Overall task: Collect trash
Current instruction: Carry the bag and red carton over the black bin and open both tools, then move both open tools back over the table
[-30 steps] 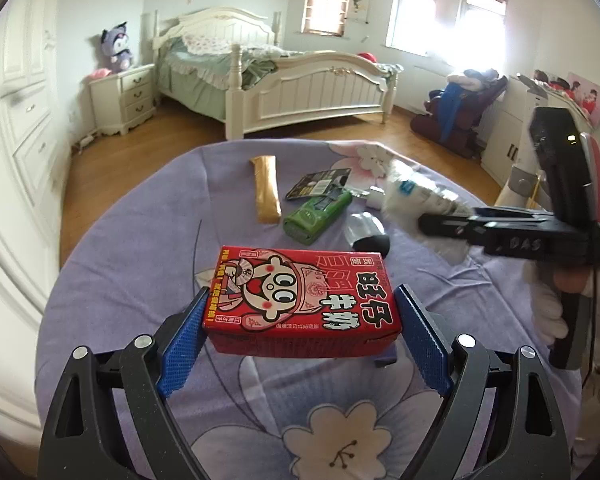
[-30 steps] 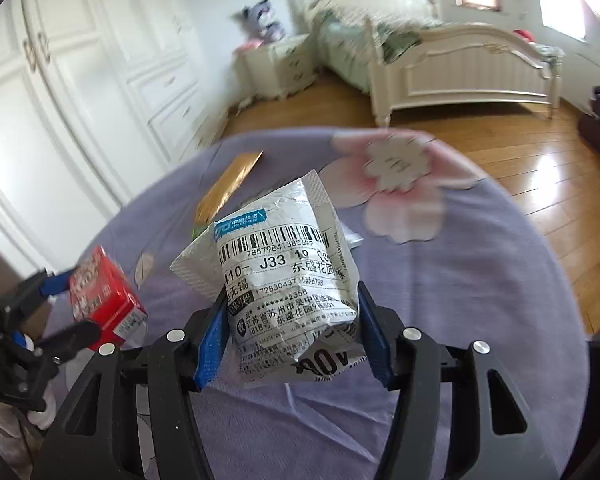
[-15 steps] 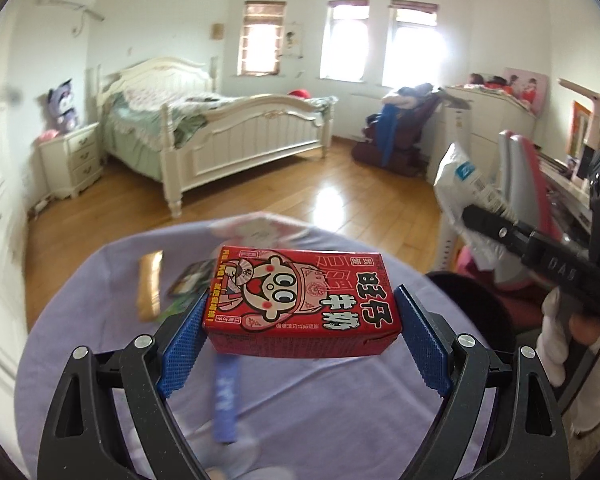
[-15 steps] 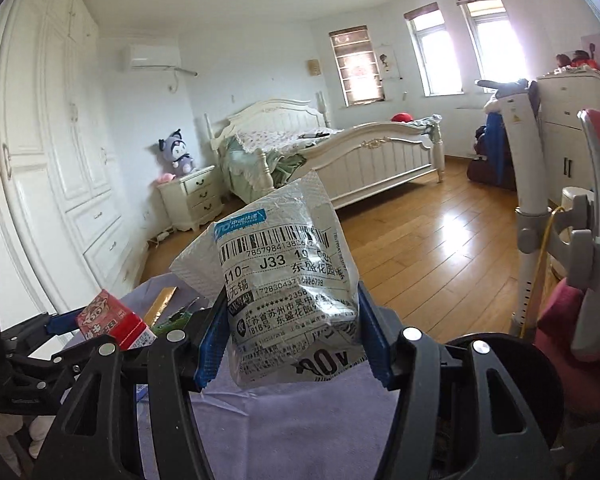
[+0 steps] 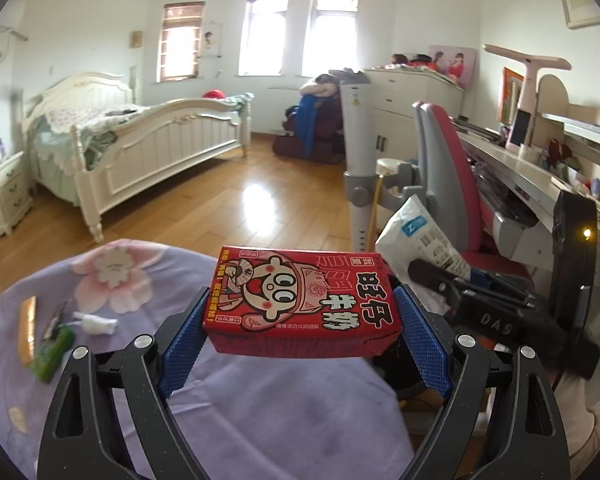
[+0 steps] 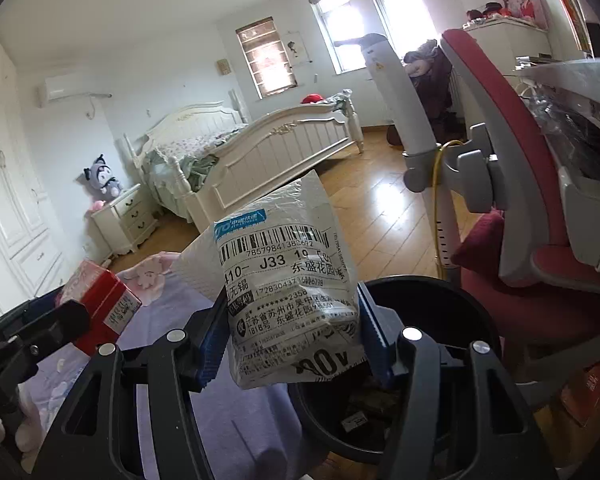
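Red cardboard milk carton lies flat and crosswise, clamped between the blue pads of the left gripper, which tilts downward above the lilac flowered tablecloth. Right gripper, also angled down, pinches a crumpled white courier bag with a barcode label, held over the black round bin beside the table's edge.

The left gripper has its jaws clamped wide on a red carton, and just right the right gripper pinches a white parcel bag.
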